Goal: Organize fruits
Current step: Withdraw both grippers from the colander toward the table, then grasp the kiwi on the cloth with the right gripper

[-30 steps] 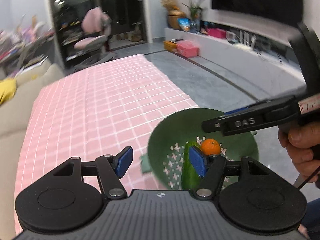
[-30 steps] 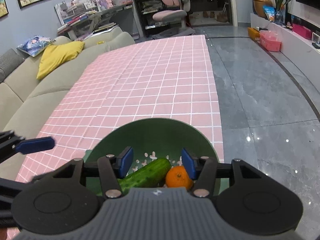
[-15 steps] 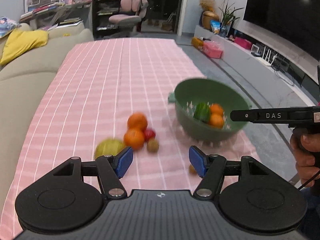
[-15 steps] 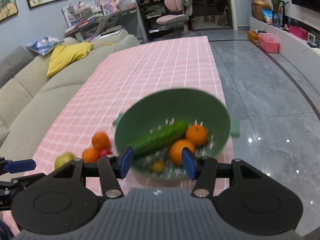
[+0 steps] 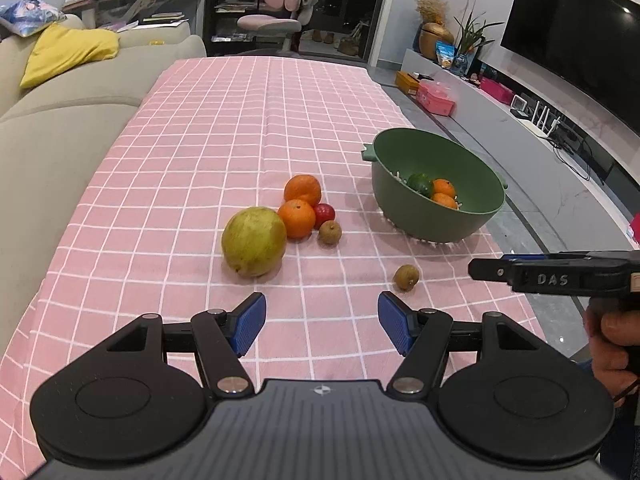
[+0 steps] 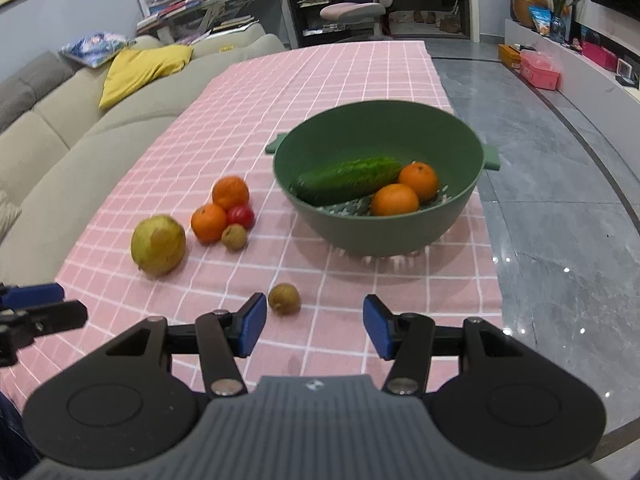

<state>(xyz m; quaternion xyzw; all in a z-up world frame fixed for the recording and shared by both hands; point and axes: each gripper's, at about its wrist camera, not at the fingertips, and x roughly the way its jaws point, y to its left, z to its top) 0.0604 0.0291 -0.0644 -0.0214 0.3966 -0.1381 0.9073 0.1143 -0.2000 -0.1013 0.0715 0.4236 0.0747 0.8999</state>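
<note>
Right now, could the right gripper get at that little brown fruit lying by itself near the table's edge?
Probably yes. The right gripper is open, and the small brown fruit lies alone on the pink cloth just ahead of its left finger, with nothing between them. It would need a slight shift left.

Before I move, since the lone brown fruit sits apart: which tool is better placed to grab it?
Right. The right tool is open with the brown fruit just ahead of its left finger. The left tool, also open, has it off to its right.
</note>
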